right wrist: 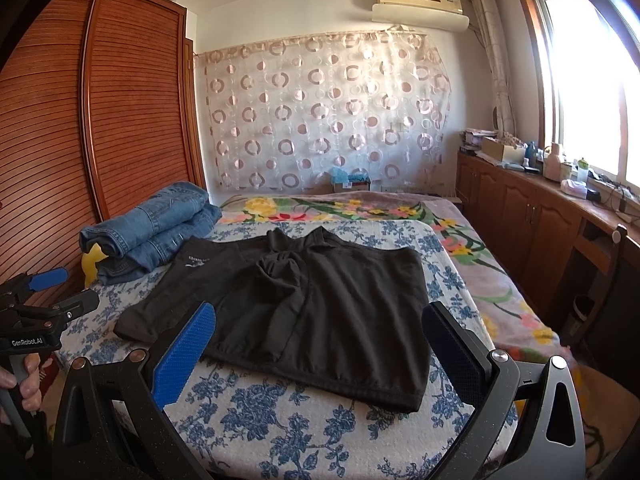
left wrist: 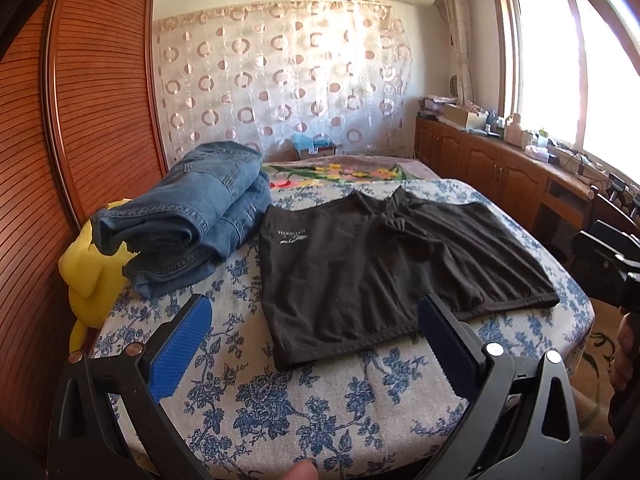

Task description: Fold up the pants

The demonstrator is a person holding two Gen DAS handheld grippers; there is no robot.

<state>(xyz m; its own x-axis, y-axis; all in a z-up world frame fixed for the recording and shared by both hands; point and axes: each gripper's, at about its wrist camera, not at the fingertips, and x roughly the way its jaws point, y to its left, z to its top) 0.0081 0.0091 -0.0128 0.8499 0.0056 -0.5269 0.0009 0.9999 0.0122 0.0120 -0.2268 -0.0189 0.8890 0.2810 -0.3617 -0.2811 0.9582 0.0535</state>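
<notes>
Jaws wide apart on left gripper (left wrist: 314, 344) and right gripper (right wrist: 318, 350), both empty, poised over the near hem | black pants (right wrist: 304, 304) lie flat at 12 o'clock, spread for folding | folded jeans (left wrist: 192, 220) stacked at 10 o'clock | floral bedspread (left wrist: 320, 408), wardrobe (right wrist: 100, 100) left, sunlit window (right wrist: 592, 80) at 2 o'clock.

Matt black cloth is seen in the shorts (left wrist: 360, 264), coarse blue denim in the folded jeans (left wrist: 192, 220). The bedspread (left wrist: 320, 408) is woven and printed. Textured blue pads (right wrist: 182, 354) are set in matt black plastic.
</notes>
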